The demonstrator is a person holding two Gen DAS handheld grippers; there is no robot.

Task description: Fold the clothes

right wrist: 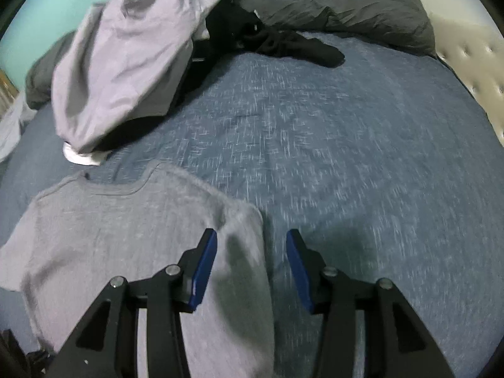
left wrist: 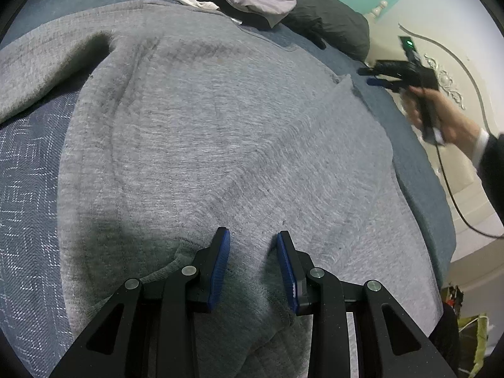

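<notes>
The grey sweater [left wrist: 220, 132] is lying spread on the blue bedspread [right wrist: 346, 145], front of the bed, with its right side already folded in over the body; the folded edge is running diagonally across the garment in the left wrist view. The other sleeve [left wrist: 41, 72] is still lying out to the side, unfolded.

The left gripper [left wrist: 253, 252] is hovering low over the sweater near its hem. Its fingers are standing partly apart, and no fabric is showing between the pads; whether the tips are pressing the cloth cannot be told.

The right gripper [right wrist: 252, 258] is standing open and empty, above the sweater's folded edge where it meets the bedspread. In the left wrist view it is being held clear of the garment, out past the bed's edge.

Judged progress: one side fold is done. The remaining sleeve fold and the lengthwise fold are outstanding. A pile of other clothes [right wrist: 126, 56] is waiting near the dark pillow [right wrist: 330, 9], not yet handled.
</notes>
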